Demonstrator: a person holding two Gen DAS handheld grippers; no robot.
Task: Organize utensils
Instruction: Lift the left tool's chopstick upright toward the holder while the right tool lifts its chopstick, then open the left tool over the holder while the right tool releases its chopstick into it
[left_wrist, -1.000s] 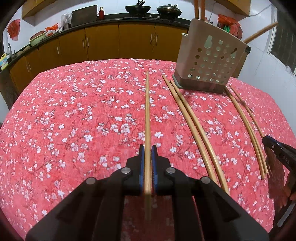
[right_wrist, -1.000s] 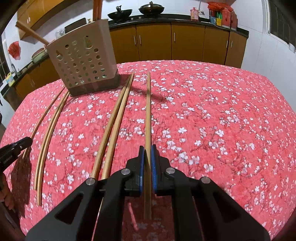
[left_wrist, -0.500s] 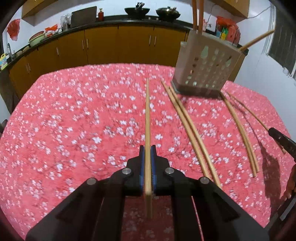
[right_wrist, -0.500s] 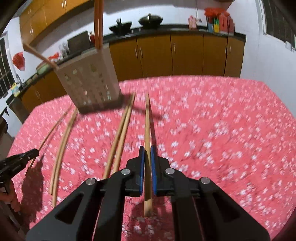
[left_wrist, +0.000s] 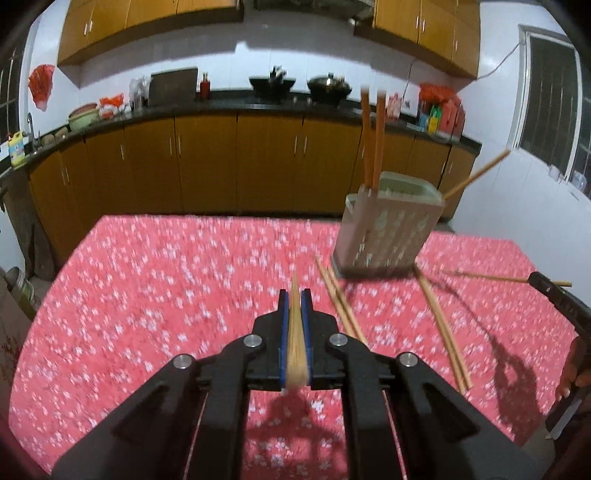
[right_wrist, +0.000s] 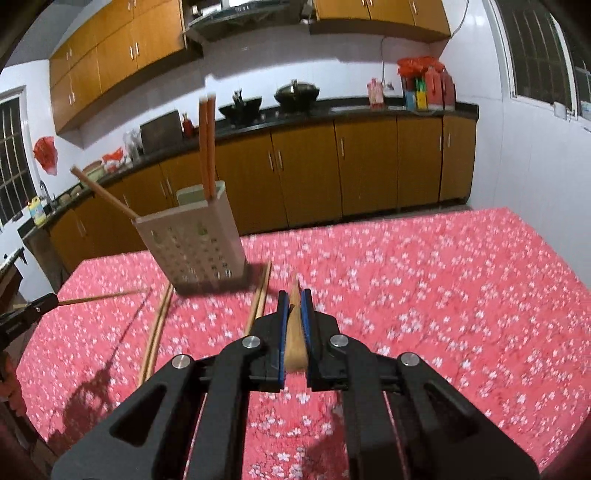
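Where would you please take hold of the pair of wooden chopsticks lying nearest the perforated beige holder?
Grip the pair of wooden chopsticks at the near end, coming from above with the claw across them. They lie flat, side by side on the red floral tablecloth; their far tips sit close against the perforated beige holder.

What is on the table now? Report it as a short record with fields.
left claw: shut on left-held chopstick
right claw: shut on right-held chopstick
holder: upright on tablecloth, three chopsticks inside
near pair: flat on the cloth
far pair: flat on the cloth
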